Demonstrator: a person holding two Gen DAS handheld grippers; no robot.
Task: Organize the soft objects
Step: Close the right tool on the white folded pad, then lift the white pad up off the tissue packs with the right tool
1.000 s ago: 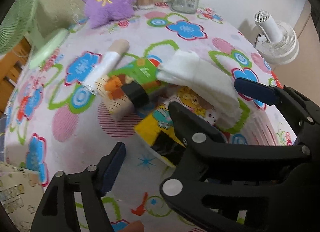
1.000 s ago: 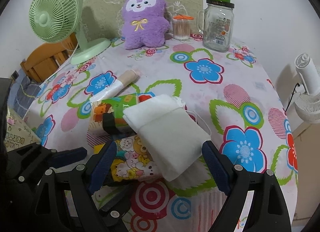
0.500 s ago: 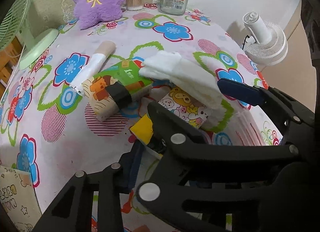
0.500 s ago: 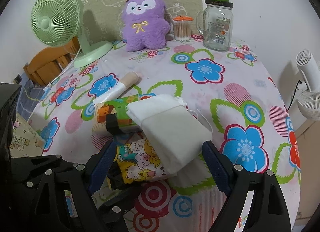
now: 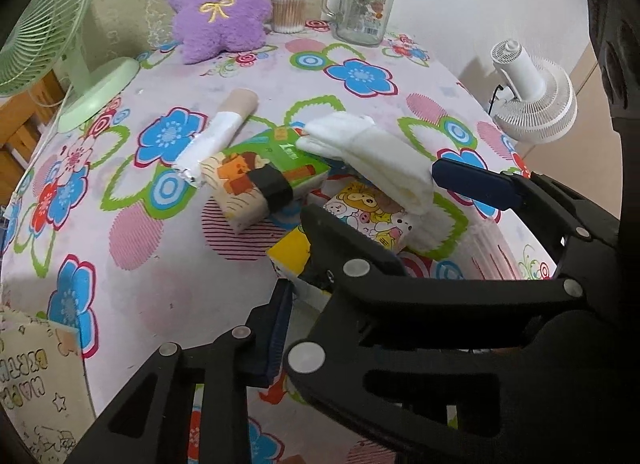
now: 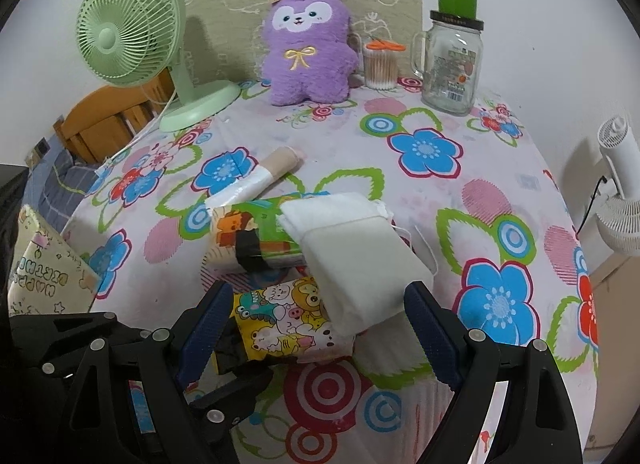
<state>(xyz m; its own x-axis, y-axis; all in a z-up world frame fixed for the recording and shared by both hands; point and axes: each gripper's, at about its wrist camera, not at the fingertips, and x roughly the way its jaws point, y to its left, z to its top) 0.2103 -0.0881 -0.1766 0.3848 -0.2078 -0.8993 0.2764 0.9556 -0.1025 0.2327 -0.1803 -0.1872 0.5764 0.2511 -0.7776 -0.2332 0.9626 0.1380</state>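
Note:
A folded white cloth [image 6: 356, 260] lies across two tissue packs: a green one with a black band [image 6: 256, 240] and a cartoon-animal one [image 6: 288, 320]. They also show in the left wrist view: cloth [image 5: 372, 159], green pack [image 5: 260, 183], cartoon pack [image 5: 368, 215]. My right gripper [image 6: 316, 336] is open, its jaws on either side of the cartoon pack and the cloth's near end. My left gripper [image 5: 396, 248] is open just left of it; the right gripper's black frame hides the space between its fingers. A purple plush [image 6: 308, 47] stands at the back.
A plastic bag roll [image 6: 260, 179] lies behind the green pack. A green fan [image 6: 132, 35], a cotton swab jar [image 6: 380, 63] and a glass mug jar [image 6: 452, 67] stand at the back. A white fan [image 6: 620, 199] is off the right edge. A paper gift bag [image 6: 44, 272] is at left.
Both grippers have drawn back and risen slightly, so more of the table shows. The left gripper's lower finger moved rightward toward the cartoon pack. The cloth and packs have not moved.

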